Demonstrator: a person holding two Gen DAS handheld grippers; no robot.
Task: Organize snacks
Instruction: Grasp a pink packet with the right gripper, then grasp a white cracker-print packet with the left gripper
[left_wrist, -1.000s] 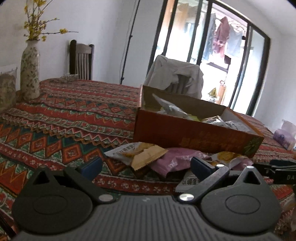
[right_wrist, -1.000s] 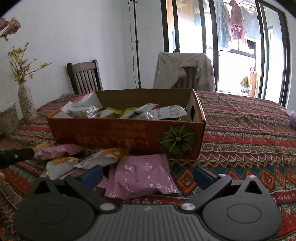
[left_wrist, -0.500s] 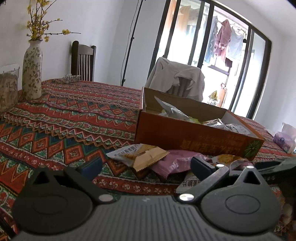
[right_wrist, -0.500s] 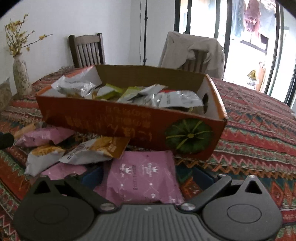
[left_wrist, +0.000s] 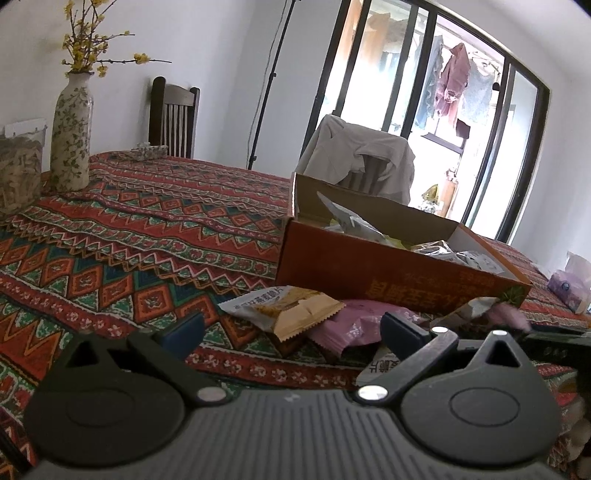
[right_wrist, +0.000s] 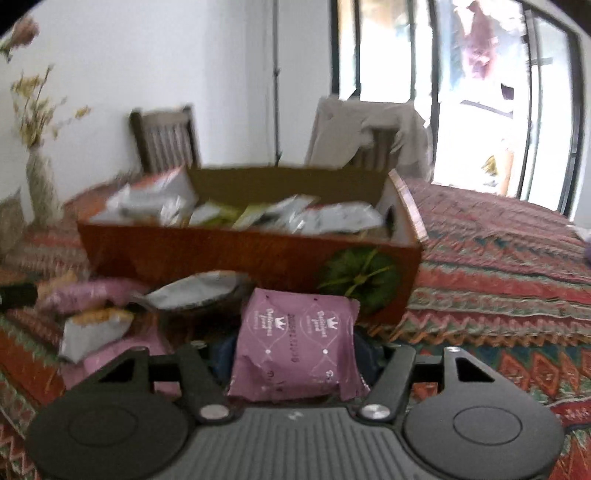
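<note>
An orange cardboard box (right_wrist: 221, 254) holding several snack packets stands on the patterned tablecloth. In front of it lies a loose heap of packets. My right gripper (right_wrist: 293, 350) is closing its jaws on a pink snack packet (right_wrist: 295, 325), and the blue pads (right_wrist: 223, 350) press against its two sides so that it bulges. My left gripper (left_wrist: 291, 328) hangs open over the cloth with nothing between its fingers. Just ahead of it lie a white-and-tan packet (left_wrist: 288, 306) and another pink packet (left_wrist: 347, 325), with the box (left_wrist: 369, 266) behind them.
A flowered vase (left_wrist: 70, 144) and a jar (left_wrist: 18, 170) stand at the table's far left. A wooden chair (left_wrist: 173, 114) and a chair draped with cloth (left_wrist: 354, 158) are behind the table. A purple tissue pack (left_wrist: 569, 284) lies at the right.
The right gripper's jaws went from wide open around the pink packet to closed against its sides, and the packet has lifted. The left gripper stayed open and still.
</note>
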